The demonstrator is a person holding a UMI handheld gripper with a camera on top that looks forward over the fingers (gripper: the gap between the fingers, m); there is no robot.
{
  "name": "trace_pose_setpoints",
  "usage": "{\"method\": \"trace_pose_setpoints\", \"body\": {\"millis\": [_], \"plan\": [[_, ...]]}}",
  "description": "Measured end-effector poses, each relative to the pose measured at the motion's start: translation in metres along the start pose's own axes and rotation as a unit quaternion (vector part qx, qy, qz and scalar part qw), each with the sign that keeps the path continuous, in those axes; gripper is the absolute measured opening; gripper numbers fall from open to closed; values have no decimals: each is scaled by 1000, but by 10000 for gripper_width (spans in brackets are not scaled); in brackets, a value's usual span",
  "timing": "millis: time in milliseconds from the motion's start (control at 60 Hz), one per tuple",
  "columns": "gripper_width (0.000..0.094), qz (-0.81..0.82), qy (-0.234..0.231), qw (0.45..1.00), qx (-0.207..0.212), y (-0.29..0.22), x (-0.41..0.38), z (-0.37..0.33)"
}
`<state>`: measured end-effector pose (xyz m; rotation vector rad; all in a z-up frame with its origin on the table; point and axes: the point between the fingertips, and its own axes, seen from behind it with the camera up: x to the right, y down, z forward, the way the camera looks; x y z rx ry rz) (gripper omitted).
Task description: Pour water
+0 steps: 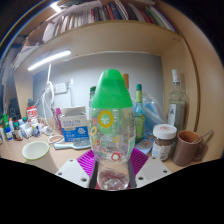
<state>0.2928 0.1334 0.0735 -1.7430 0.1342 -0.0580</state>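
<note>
Tool (111, 166): clenched on a clear plastic bottle with green domed cap (111, 125); both purple pads (88, 162) press its lower sides. Bottle upright, raised between the fingers, printed flower pattern on its wall.

Beyond it, a cluttered pale surface (60, 162). At 9 o'clock of the bottle: a blue-and-white carton (74, 125). At 8 o'clock: a small pale green bowl (36, 149). At 3 o'clock: a brown-lidded jar (165, 141), a brown ceramic mug (188, 147) just beside it, a tall clear glass bottle (177, 103) behind. At 12 o'clock: a wooden shelf of books (110, 14).
</note>
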Motion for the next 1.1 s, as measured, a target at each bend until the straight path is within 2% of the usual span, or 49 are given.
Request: {"method": "trace_pose_setpoints", "body": {"millis": [100, 183, 217, 267, 300, 367, 500, 767, 917, 1050, 1100], "plan": [[464, -2, 0, 1000, -6, 1, 0, 1], [513, -12, 3, 1000, -21, 4, 1, 2], [577, -15, 11, 999, -40, 9, 4, 0], [788, -15, 21, 998, -55, 10, 8, -9], [863, -11, 28, 998, -55, 6, 10, -18], [835, 4, 35, 998, -58, 2, 10, -40], [836, 26, 47, 995, -89, 12, 5, -109], [840, 56, 56, 987, -141, 15, -46, -296], [840, 35, 55, 987, -150, 0, -80, -381], [842, 10, 61, 991, -118, -30, -115, -439], [842, 0, 71, 990, -119, -36, -126, -462]]}}
